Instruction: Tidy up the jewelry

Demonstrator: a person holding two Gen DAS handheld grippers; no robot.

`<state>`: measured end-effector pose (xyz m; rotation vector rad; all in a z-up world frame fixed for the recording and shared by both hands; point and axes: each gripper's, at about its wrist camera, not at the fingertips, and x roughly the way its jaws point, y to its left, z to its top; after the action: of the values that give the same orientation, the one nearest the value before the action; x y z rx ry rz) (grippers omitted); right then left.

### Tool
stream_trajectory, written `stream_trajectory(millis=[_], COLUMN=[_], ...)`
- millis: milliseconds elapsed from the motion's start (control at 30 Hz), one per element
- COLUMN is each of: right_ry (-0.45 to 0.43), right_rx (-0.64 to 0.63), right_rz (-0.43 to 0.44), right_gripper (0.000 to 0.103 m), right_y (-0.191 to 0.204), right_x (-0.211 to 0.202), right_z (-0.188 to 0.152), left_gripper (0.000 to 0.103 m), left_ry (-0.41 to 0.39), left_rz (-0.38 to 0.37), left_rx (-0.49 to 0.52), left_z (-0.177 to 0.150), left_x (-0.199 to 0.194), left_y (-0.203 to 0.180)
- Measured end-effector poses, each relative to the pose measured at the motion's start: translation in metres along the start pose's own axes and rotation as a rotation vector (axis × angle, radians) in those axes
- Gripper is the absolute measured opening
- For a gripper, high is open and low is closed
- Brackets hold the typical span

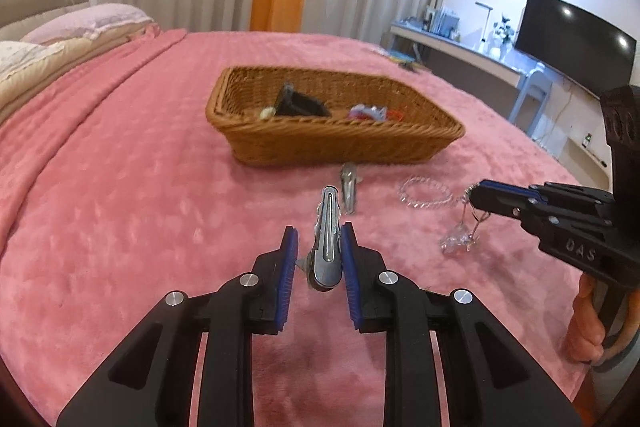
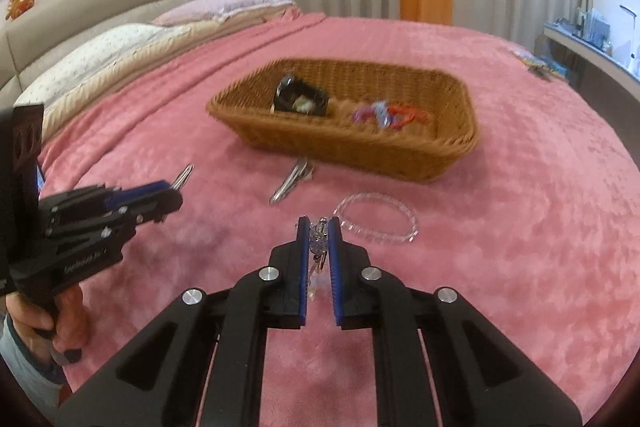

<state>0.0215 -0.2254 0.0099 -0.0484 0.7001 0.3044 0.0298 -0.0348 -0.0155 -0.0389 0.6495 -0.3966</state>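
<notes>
Left wrist view: left gripper (image 1: 319,251) clamped on silver hair clip (image 1: 327,245) at lower centre; wicker basket (image 1: 332,115) above centre. Smooth metal, thin grip: possible slipping out.

Right wrist view: right gripper (image 2: 319,241) closed on crystal earring (image 2: 319,242), centre; bead bracelet (image 2: 378,223) just right. Dangling part possibly snagging the pink blanket (image 2: 500,227).

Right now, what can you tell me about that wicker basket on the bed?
The wicker basket is a shallow, rectangular tray of tan woven cane with a braided rim. It sits flat on the pink blanket, beyond both grippers, neither touching it. Inside lie a black box-like item with something pale in it and a colourful tangle of red, blue and purple pieces. A silver hair clip lies just in front.
</notes>
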Motion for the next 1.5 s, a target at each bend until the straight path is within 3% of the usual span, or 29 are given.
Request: stream_trajectory(millis=[367, 667, 933, 1167, 1500], right_ry=[-0.070, -0.119, -0.115, -0.059, 0.017], right_rx=[0.073, 0.079, 0.127, 0.168, 0.172], right_rz=[0.022, -0.015, -0.033, -0.049, -0.074], right_gripper=[0.008, 0.008, 0.008, 0.008, 0.008], right_y=[-0.014, -0.026, -0.050, -0.071, -0.083], right_x=[-0.031, -0.051, 0.011, 0.084, 0.124], right_z=[0.025, 0.087, 0.133, 0.136, 0.125], left_gripper=[0.021, 0.021, 0.021, 0.021, 0.021], left_ry=[-0.075, -0.149, -0.128, -0.067, 0.015], left_rz=[-0.038, -0.053, -0.107, -0.105, -0.114], left_rx=[-0.018, 0.008, -0.055, -0.091, -0.062], left_z=[0.017, 0.088, 0.138, 0.137, 0.124], left_x=[-0.024, -0.034, 0.033, 0.103, 0.141], left_y=[-0.005, -0.013, -0.011, -0.003, 0.001])
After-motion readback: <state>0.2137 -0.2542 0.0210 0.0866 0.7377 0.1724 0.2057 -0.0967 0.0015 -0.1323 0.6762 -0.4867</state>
